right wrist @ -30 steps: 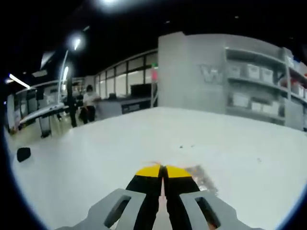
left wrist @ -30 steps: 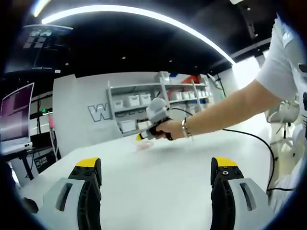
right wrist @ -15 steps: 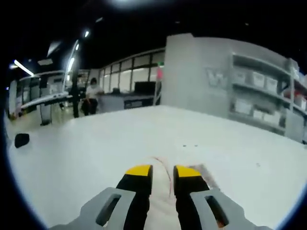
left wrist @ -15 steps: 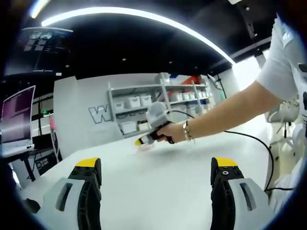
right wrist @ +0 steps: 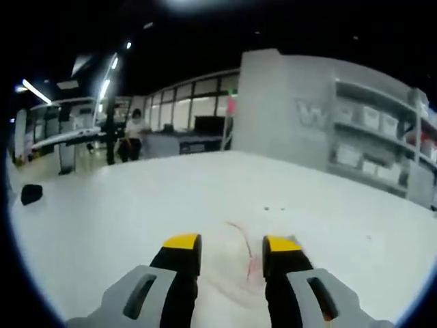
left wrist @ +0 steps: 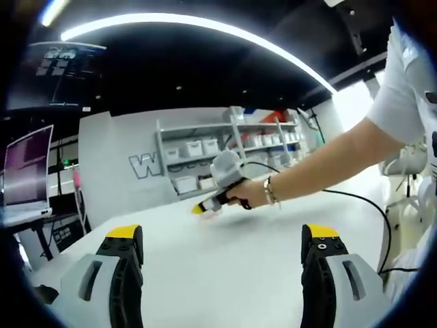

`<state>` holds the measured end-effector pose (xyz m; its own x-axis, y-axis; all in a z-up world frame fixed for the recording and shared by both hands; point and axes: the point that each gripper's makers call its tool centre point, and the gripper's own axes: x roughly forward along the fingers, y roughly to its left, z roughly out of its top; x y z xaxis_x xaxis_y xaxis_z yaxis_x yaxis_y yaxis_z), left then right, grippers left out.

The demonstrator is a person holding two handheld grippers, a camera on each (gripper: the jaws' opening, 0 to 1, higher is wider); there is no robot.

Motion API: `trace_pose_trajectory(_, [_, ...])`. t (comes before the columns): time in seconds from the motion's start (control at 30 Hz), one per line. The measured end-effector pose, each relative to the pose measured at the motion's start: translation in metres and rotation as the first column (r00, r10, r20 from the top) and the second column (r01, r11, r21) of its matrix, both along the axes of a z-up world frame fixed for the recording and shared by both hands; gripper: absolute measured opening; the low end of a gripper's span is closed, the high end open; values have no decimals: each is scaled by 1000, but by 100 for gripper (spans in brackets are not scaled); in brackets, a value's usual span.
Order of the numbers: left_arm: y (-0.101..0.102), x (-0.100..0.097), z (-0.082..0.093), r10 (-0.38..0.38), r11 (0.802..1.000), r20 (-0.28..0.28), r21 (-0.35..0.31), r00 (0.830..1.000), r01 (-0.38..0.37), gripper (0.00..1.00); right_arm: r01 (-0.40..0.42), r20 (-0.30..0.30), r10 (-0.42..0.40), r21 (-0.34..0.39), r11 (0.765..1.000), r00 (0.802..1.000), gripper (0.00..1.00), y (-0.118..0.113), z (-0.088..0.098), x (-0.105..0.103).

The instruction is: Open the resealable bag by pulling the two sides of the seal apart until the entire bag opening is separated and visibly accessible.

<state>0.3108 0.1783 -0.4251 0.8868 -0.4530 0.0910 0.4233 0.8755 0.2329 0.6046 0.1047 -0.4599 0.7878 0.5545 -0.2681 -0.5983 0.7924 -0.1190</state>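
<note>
A person works at a broad white table (left wrist: pixel 225 260) with a two-jaw tool in each hand. In the left gripper view, the left gripper (left wrist: pixel 222 240), grey-bodied with black jaws tipped in yellow, hangs over bare tabletop with its jaws spread wide and nothing between them. Farther along the table the person's right hand (left wrist: pixel 251 193), a bracelet at the wrist, grips the right gripper (left wrist: pixel 196 210), whose yellow tips point down at the tabletop; a black cable (left wrist: pixel 369 205) trails from it across the surface. In the right gripper view, that gripper (right wrist: pixel 232 243) has its jaws parted and holds nothing. Between and just ahead of them, flat on the white surface, lies the clear plastic resealable bag with a thin red seal line (right wrist: pixel 240 247); whether its mouth is apart cannot be told. Behind, a grey wall with white shelving (left wrist: pixel 225 147) carries storage bins, and a person (right wrist: pixel 134 133) stands in the distance.
</note>
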Motion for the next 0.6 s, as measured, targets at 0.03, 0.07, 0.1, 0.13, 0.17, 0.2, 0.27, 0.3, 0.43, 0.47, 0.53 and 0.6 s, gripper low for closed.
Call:
trace_pose_trajectory(0.03, [0,0,0,0,1000,-3,-1,1000,0,95,-1,3,1,-2,1000,1000,38,0,0,0])
trace_pose_trajectory(0.07, [1,0,0,2,1000,-3,-1,1000,-2,95,-3,6,3,-3,1000,1000,41,1,0,-1])
trace_pose_trajectory(0.1, [1,0,0,3,1000,-2,-2,1000,-3,95,-2,8,2,-1,1000,1000,45,1,0,-1])
trace_pose_trajectory(0.13, [2,-1,0,4,1000,-2,-3,1000,-4,95,-2,9,2,3,1000,1000,49,1,0,-2])
trace_pose_trajectory(0.17, [2,-1,0,4,1000,-2,-3,1000,-4,95,0,12,0,6,1000,1000,52,2,1,3])
trace_pose_trajectory(0.2, [2,-1,0,5,1000,-2,-3,1000,-5,95,2,16,-2,6,1000,1000,55,2,1,4])
trace_pose_trajectory(0.27, [3,-1,0,6,1000,-3,-2,1000,-6,95,3,21,-3,11,1000,1000,57,2,3,4])
trace_pose_trajectory(0.3, [3,-2,0,6,1000,-3,-1,1000,-6,95,2,20,-2,12,1000,1000,58,2,3,4])
trace_pose_trajectory(0.43, [3,-3,3,7,1000,4,-1,1000,-7,95,-1,22,1,11,1000,1000,62,4,4,3])
trace_pose_trajectory(0.47, [3,-3,3,9,1000,8,0,1000,-9,96,0,20,0,11,1000,1000,66,4,4,3])
trace_pose_trajectory(0.53, [3,-4,6,14,1000,21,3,1000,-14,97,1,17,-2,21,1000,1000,72,5,4,2])
trace_pose_trajectory(0.6, [4,-4,7,16,1000,26,5,1000,-16,97,-3,9,2,34,999,1000,80,6,4,1])
